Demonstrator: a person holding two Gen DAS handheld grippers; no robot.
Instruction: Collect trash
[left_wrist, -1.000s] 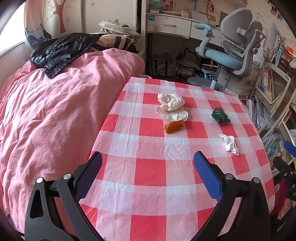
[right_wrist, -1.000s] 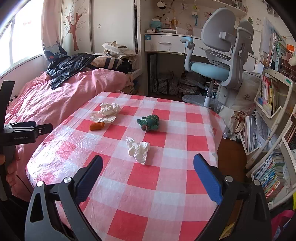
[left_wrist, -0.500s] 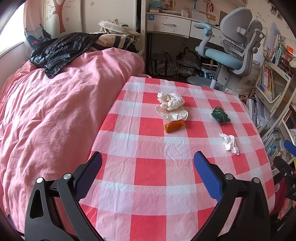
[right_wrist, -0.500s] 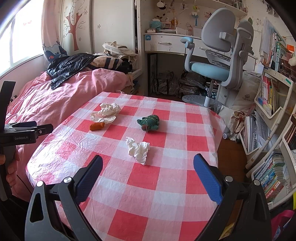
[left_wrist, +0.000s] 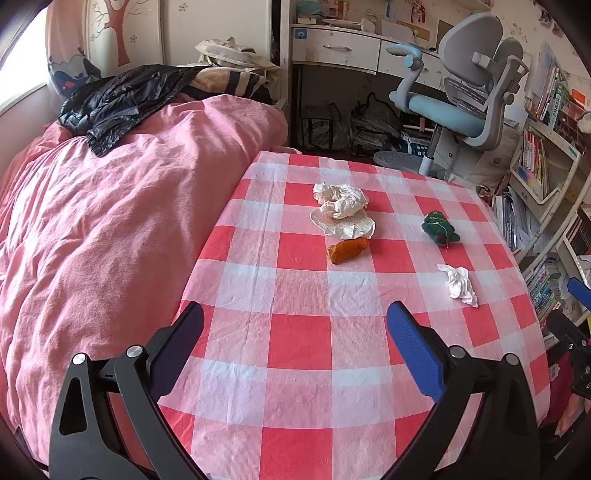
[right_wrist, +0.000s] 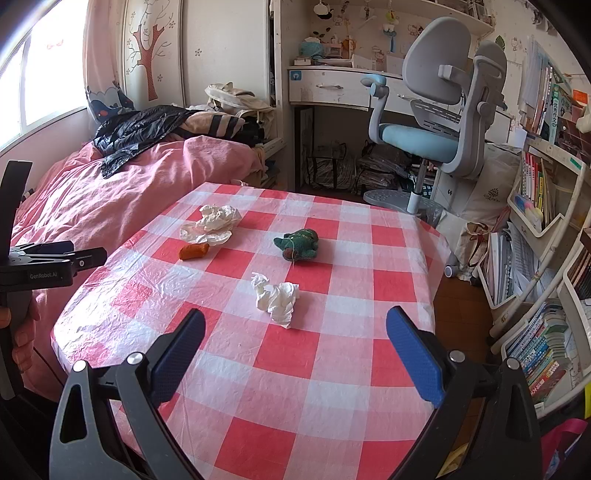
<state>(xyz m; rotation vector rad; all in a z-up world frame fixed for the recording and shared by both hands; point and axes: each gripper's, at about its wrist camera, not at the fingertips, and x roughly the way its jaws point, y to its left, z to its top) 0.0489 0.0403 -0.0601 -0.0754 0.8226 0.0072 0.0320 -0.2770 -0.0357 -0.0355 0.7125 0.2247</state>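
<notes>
On the red-and-white checked table lie a crumpled white paper heap, an orange wrapper-like piece, a small white tissue wad and a green plush toy. My left gripper hovers open over the near left part of the table, well short of the orange piece. My right gripper is open too, just short of the tissue wad. Neither holds anything.
A bed with a pink cover and a black jacket borders the table's left side. A grey-and-blue desk chair and desk stand behind. Bookshelves line the right. A hand holds the other gripper at left.
</notes>
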